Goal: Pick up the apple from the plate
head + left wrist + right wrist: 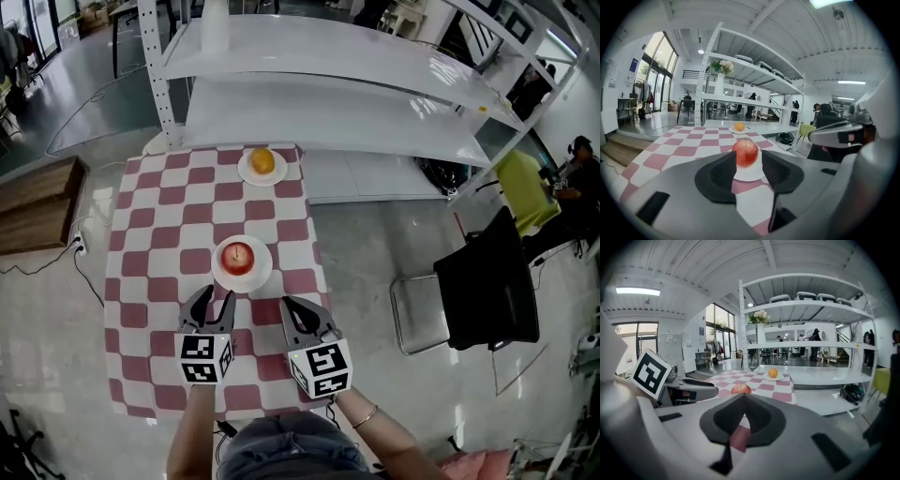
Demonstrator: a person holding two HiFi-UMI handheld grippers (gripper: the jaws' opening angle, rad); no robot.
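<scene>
A red apple (239, 255) sits on a small white plate (217, 269) in the middle of the red-and-white checked table. My left gripper (214, 298) is just short of the plate's near edge. In the left gripper view its jaws (749, 163) stand open, with the apple (745, 152) showing in the gap beyond them, untouched. My right gripper (292, 305) is beside it to the right, near the plate's right side. In the right gripper view its jaws (744, 397) meet at the tips, with nothing held, and the apple (740, 388) lies ahead, slightly left.
A second white plate with an orange (262, 161) stands at the table's far edge. Behind the table is a white metal shelf rack (356, 103). A black chair (487, 291) is on the floor to the right, and a wooden bench (37, 202) to the left.
</scene>
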